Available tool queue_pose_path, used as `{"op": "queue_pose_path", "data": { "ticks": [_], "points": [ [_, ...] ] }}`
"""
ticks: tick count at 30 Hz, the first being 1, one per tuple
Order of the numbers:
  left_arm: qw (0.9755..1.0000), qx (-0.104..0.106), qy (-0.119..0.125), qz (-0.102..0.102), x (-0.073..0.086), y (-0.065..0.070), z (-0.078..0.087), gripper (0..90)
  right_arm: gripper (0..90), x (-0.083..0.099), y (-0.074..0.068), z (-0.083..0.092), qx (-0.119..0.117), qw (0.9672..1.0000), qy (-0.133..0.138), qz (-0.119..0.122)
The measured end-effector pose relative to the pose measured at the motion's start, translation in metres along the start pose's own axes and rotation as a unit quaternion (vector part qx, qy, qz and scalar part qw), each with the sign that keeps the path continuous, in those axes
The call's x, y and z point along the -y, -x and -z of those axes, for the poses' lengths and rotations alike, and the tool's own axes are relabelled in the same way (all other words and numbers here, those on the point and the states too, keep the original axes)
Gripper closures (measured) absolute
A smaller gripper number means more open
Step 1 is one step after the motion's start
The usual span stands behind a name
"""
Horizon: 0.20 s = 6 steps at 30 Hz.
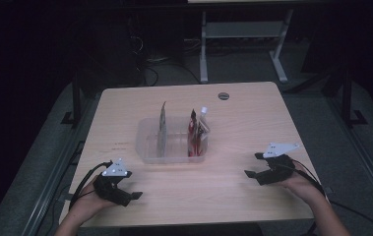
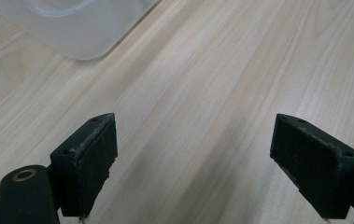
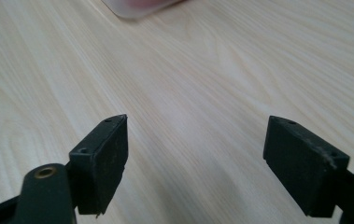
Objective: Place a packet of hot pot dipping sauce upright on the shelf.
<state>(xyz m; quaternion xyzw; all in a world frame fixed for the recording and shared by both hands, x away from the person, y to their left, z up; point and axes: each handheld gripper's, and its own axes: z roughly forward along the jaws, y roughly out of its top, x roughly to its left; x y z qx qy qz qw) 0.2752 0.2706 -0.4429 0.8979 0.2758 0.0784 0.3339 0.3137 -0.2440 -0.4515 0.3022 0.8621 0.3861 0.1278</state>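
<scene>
On pale wood table (image 1: 233, 187): left gripper (image 1: 125, 192) and right gripper (image 1: 256, 165), jaws spread wide, empty, flanking clear bin (image 1: 147, 147) mid-table with upright pouches (image 1: 196, 132) inside. Likely hazard: light bin sliding or pouches toppling under a one-sided push.

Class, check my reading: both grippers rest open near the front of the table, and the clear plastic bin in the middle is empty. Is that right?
Not quite. The clear plastic bin is not empty: the high view shows a flat packet and a red pouch standing upright in it. The rest holds: the left gripper and right gripper are open near the table's front.
</scene>
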Motion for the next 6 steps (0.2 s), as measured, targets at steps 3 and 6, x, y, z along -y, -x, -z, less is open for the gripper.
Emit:
{"op": "queue_pose_path", "data": {
  "ticks": [3,6],
  "points": [
    [1.0000,-0.002,0.006,0.003,0.0001,-0.0013,0.0021,14.2,19.9,0.0015,0.0019,0.0000,0.003,1.0000,0.001,-0.002],
    [0.9999,-0.001,0.015,0.004,0.0000,-0.0027,0.0036,14.2,18.5,0.0009,0.0024,0.0025,0.001,0.9999,0.012,-0.010]
  ]
}}
